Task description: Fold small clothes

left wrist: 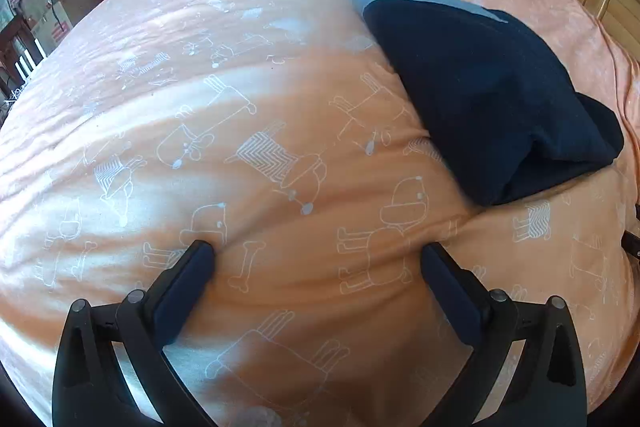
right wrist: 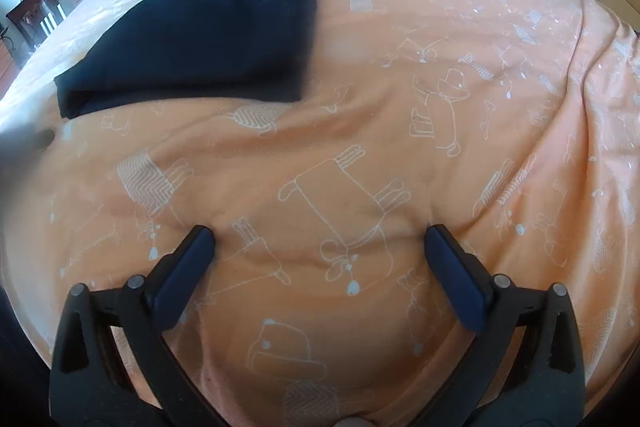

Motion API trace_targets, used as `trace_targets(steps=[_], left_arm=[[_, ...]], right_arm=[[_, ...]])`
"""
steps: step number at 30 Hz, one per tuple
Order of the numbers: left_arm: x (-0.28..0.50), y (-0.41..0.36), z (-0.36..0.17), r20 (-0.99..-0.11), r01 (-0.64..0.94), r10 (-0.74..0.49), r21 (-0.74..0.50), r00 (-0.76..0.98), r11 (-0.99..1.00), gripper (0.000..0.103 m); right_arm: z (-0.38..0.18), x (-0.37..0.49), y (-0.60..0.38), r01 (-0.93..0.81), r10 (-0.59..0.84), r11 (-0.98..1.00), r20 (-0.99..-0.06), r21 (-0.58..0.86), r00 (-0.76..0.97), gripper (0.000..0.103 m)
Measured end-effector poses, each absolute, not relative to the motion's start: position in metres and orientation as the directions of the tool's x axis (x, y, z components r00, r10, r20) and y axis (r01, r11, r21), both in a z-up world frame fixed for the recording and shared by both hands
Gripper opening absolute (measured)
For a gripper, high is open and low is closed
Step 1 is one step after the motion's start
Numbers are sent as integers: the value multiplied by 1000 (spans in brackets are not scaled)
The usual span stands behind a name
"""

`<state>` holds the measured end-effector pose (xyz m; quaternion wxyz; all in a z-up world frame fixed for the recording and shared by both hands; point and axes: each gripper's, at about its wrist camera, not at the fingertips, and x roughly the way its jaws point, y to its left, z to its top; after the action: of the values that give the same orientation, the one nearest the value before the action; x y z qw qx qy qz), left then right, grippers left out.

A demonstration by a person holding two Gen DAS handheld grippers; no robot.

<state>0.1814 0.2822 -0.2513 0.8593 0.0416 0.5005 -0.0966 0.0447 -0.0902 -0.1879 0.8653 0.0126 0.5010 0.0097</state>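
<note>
Garment: dark navy garment (left wrist: 492,99), folded, grey panel at far end — right of centre in left view, upper left in right view
Handling: judged soft, light, limp — grip a hemmed edge
Left gripper (left wrist: 318,259): released, empty
Right gripper (right wrist: 320,243): released, empty, over orange bedcover (right wrist: 460,27)

Both wrist cameras look forward along their jaws, low and close over the bed (left wrist: 280,107). They share the folded garment (left wrist: 492,99): the left view has it at right, the right view at upper left (right wrist: 208,39).
</note>
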Motion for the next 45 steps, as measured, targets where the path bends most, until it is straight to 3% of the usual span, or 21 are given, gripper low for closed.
trace_targets(steps=[45], left_arm=[[180,291,-256,-828,187,-162,-70,537,980,103]], right_arm=[[-192,41,-94,7,62,997,-851,77,521,103]])
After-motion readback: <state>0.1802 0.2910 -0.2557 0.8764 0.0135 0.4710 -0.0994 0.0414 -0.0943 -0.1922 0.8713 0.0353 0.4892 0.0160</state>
